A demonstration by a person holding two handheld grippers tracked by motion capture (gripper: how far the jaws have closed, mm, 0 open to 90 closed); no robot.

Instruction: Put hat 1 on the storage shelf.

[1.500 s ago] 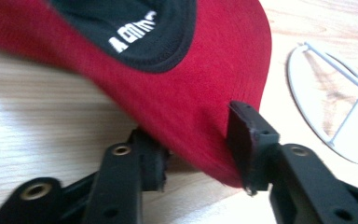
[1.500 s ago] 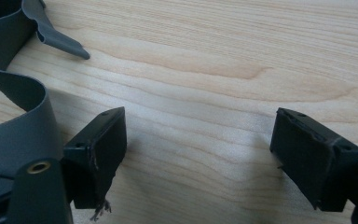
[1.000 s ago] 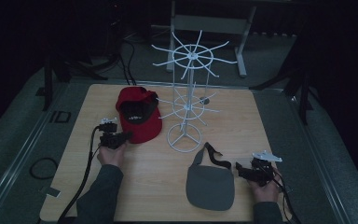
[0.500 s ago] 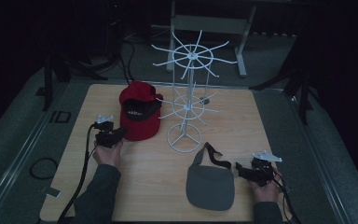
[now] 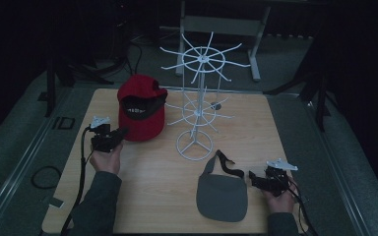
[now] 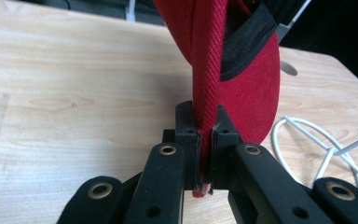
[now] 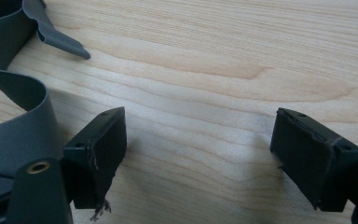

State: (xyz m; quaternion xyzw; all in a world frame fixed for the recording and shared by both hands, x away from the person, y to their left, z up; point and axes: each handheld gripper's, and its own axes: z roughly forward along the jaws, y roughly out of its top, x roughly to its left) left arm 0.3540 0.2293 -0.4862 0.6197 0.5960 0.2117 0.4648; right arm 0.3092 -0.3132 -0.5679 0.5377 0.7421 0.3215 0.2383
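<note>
The left claw (image 6: pixel 204 140) is clamped on the red cap's (image 5: pixel 140 110) brim edge (the cap tilts up off the bench (image 5: pixel 236 132)). The right claw (image 7: pixel 200 158) rests wide apart beside the grey cap (image 5: pixel 222 194), gripping nothing.

Red cap (image 5: pixel 141 110), now tilted up off the table (image 5: pixel 142 196) by left tool (image 5: pixel 119 133)

Right hand-held gripper (image 7: pixel 198 158) jaws wide apart over wooden table (image 7: pixel 223 70), grey visor (image 7: pixel 9 126) beside one jaw

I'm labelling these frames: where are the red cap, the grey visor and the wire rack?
red cap (image 5: pixel 142 125), high view, on its brim.
grey visor (image 5: pixel 221 196), high view, on its brim.
wire rack (image 5: pixel 194 145), high view, on its ring base.
</note>
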